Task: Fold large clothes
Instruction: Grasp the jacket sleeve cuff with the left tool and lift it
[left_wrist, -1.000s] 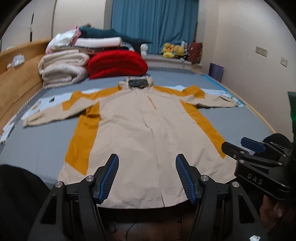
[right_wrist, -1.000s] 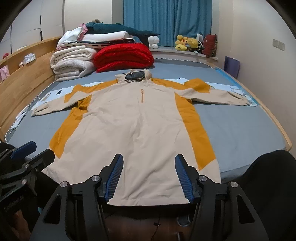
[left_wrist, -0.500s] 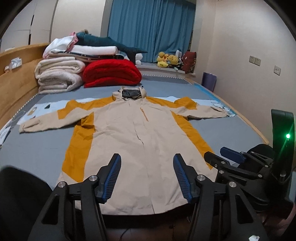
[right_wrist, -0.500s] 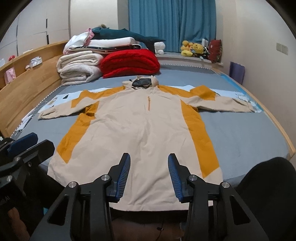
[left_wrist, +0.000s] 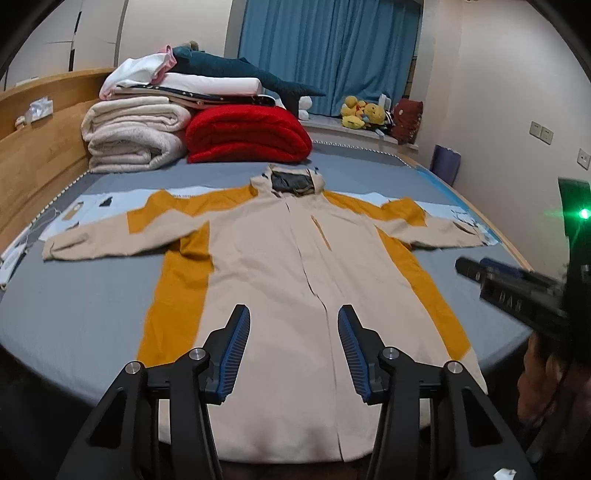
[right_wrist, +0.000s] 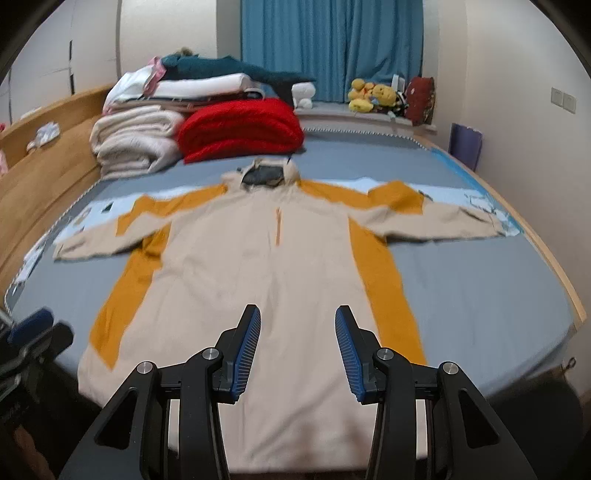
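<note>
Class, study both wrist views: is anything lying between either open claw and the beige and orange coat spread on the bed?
Nothing visible does. The coat lies flat with bare fabric right ahead of the left claw and right claw. The folded blankets sit beyond its hood, out of the way.

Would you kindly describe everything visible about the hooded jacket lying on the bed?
The jacket is beige with mustard-orange panels at the shoulders and down both sides, an orange chest zip and a dark-lined hood. The fabric looks thin and smooth. It lies flat, front up and unfolded on the grey bed, sleeves spread wide, hem at the near edge. Neither the left gripper nor the right gripper, both open, touches it.
</note>
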